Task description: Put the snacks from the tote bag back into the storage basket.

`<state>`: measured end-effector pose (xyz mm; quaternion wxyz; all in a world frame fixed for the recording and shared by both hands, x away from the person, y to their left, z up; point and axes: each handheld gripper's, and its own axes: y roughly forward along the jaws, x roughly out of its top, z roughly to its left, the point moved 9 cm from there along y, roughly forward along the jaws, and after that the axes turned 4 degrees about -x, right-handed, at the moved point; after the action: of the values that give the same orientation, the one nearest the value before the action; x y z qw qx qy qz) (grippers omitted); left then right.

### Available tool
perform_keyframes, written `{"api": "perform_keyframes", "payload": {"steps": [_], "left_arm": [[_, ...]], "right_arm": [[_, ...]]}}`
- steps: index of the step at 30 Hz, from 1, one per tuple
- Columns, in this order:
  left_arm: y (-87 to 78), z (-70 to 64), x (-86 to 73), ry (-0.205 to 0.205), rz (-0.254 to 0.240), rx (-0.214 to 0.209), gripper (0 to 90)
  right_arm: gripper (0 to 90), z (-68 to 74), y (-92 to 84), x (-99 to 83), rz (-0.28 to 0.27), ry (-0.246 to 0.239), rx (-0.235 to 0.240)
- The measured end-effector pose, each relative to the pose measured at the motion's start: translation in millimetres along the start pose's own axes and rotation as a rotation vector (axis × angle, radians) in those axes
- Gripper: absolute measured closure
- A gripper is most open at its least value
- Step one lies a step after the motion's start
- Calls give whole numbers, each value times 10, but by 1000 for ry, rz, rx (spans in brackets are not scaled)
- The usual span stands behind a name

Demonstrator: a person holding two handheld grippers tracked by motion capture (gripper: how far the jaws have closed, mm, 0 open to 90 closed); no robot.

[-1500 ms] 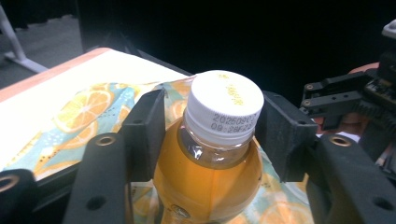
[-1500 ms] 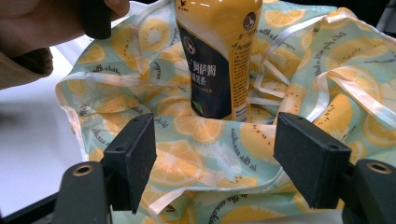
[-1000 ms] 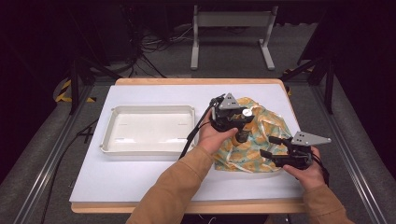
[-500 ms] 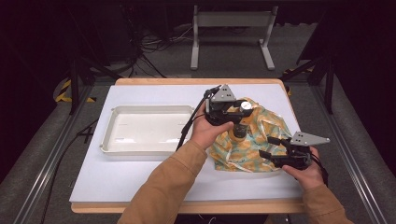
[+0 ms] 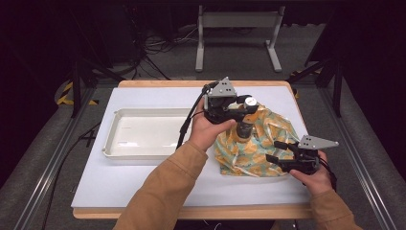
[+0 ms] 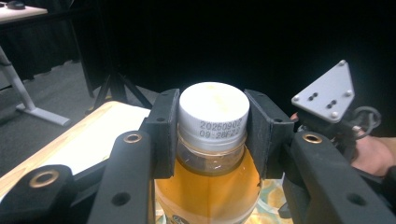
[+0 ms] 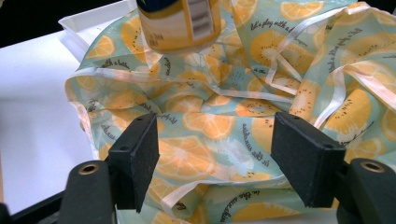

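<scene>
Clamping bottle (image 6: 212, 186) cap, stamped 20250902, left gripper (image 6: 213, 126); right gripper (image 7: 215, 154) wide, empty

Person is wearing tan-brown long sleeves (image 5: 165, 191) on both forearms. Left gripper (image 5: 238, 111) is showing a black body, grey three-cornered plate with small screws, black cable trailing. Right gripper (image 5: 276, 151) is showing the same black build and grey plate. Flat black rectangular pads (image 7: 142, 161), brass-ringed holes in the jaw arms.

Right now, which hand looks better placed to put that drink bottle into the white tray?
Left. The left gripper already clamps the bottle at its cap, beside the tray. The right gripper stands open over the fruit-print bag.
</scene>
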<state>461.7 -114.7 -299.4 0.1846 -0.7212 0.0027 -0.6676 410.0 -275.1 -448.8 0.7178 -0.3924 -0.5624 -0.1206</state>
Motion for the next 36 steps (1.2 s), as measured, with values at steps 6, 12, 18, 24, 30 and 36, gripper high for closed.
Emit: {"api": "perform_keyframes", "payload": {"steps": [6,12,18,24,30,36], "left_arm": [[-150,-45,76,-2,-12,-7,583],[-322,-69,92,11,-10,1,583],[-521,-78,93,22,-11,18,582],[-729,-85,56,16,-14,29,583],[-924,-80,-8,27,7,57,582],[-1059,-54,-68,16,13,72,583]], "right_arm": [[347,17,-3,-7,12,13,13],[353,14,-9,2,7,-8,6],[355,4,-2,-4,12,-23,-3],[349,10,12,-3,13,-27,-8],[340,20,19,-3,13,-25,-6],[339,22,11,-5,13,-24,-7]]}}
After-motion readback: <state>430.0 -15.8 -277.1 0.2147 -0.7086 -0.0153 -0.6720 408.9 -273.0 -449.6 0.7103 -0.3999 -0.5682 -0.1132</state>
